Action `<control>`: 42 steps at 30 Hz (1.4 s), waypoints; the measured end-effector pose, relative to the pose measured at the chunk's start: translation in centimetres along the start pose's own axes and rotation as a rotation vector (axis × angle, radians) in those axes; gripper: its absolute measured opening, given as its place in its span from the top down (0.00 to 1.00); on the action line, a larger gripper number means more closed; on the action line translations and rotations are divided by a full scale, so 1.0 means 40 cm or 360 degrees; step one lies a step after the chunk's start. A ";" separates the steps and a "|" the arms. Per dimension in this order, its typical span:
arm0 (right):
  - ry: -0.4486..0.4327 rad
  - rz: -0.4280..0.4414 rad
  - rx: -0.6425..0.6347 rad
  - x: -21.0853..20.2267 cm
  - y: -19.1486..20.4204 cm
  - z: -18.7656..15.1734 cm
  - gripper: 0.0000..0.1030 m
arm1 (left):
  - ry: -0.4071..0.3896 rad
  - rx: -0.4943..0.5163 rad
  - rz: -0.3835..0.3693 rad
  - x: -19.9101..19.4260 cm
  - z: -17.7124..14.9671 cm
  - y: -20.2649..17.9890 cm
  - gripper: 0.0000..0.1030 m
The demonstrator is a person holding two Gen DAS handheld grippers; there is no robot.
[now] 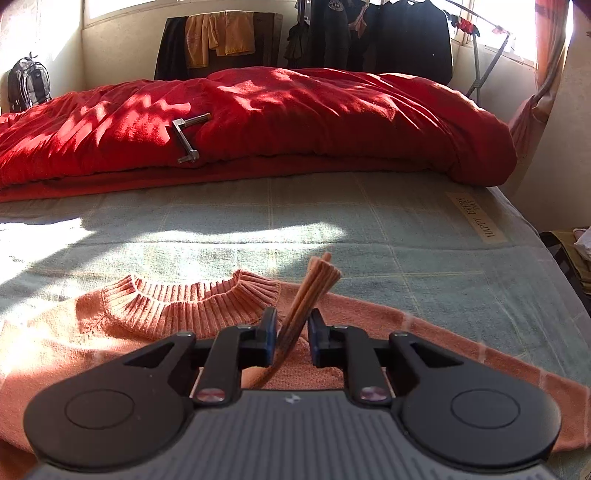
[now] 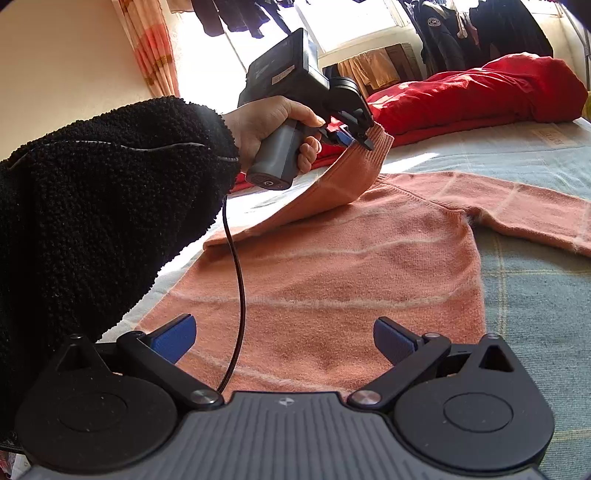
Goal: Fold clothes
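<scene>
A salmon-pink knit sweater lies flat on the bed, its ribbed collar away from me. One sleeve is folded up over the body, and its ribbed cuff stands between the jaws of my left gripper. Narrow gaps show on both sides of the cuff, so the pads do not press it. In the right wrist view, a hand holds the left gripper at the raised cuff. My right gripper hovers wide open over the sweater's hem, holding nothing. The other sleeve lies stretched out to the right.
A pale green checked blanket covers the bed. A red duvet is bunched along the far side with a metal crank on it. Dark clothes hang on a rack behind it. A backpack stands at the far left.
</scene>
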State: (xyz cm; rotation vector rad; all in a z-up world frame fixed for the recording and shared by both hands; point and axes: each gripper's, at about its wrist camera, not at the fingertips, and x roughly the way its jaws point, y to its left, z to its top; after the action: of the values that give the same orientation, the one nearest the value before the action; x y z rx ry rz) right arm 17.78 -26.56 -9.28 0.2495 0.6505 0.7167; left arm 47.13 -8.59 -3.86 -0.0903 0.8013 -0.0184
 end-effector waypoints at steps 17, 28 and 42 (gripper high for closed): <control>-0.0045 -0.0080 0.0076 0.006 -0.007 0.025 0.00 | -0.0028 0.0130 -0.0077 -0.143 -0.032 0.082 0.61; 0.0122 -0.0243 0.0138 0.124 -0.014 0.015 0.00 | -0.0018 -0.0120 -0.0142 -0.282 -0.191 0.481 0.53; 0.0151 -0.0311 0.0163 0.212 -0.021 -0.009 0.00 | -0.0118 -0.0775 -0.0280 -0.133 -0.353 0.775 0.54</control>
State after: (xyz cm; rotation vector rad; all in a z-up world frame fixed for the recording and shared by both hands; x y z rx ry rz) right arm 22.82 -21.41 -13.87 0.2436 0.7916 0.5106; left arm 32.73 21.52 -12.53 -0.6185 0.7081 0.0140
